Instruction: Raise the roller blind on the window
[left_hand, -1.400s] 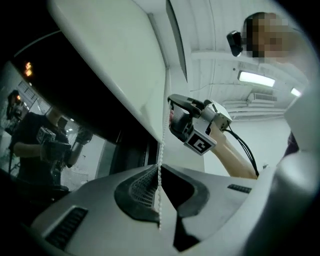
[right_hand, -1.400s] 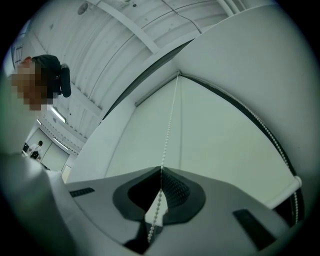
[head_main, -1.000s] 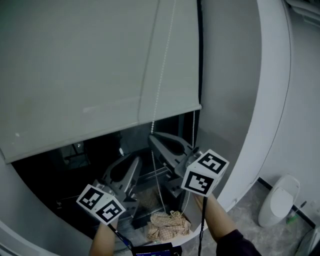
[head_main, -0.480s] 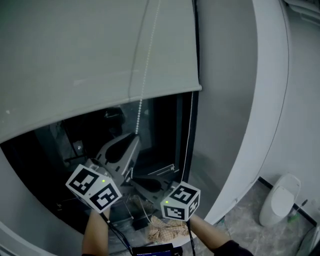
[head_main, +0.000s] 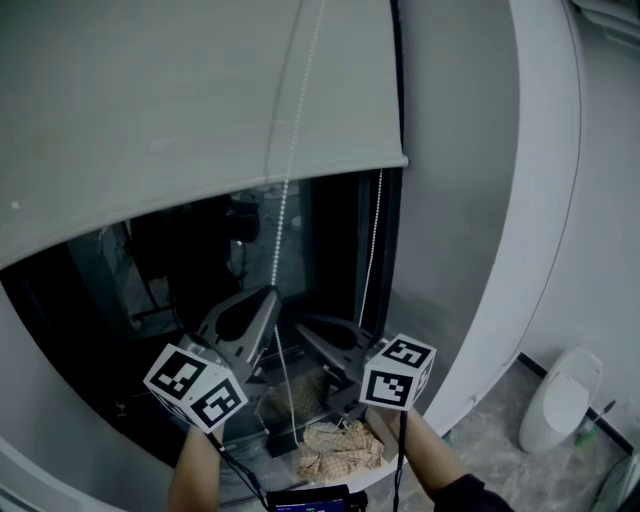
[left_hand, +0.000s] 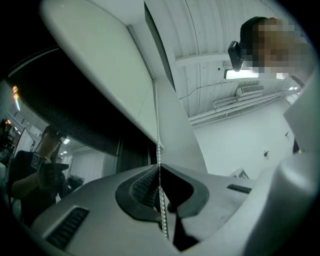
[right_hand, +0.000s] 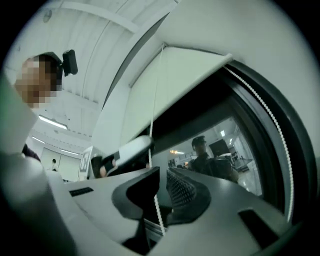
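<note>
Up close, my left gripper (left_hand: 159, 169) view showed its jaws pinching the bead chain (left_hand: 157, 125). My right gripper (right_hand: 162, 175) view showed jaws just opening, the chain loose between them. The head view alone showed the roller blind (head_main: 200, 120) partly raised, its top cut off.

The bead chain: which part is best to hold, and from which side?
Probably the front strand of the bead chain, below the roller blind, approached from the room side, pads either side. There it hangs straight, clear of the glass; the left tongs are shut on it this way.
</note>
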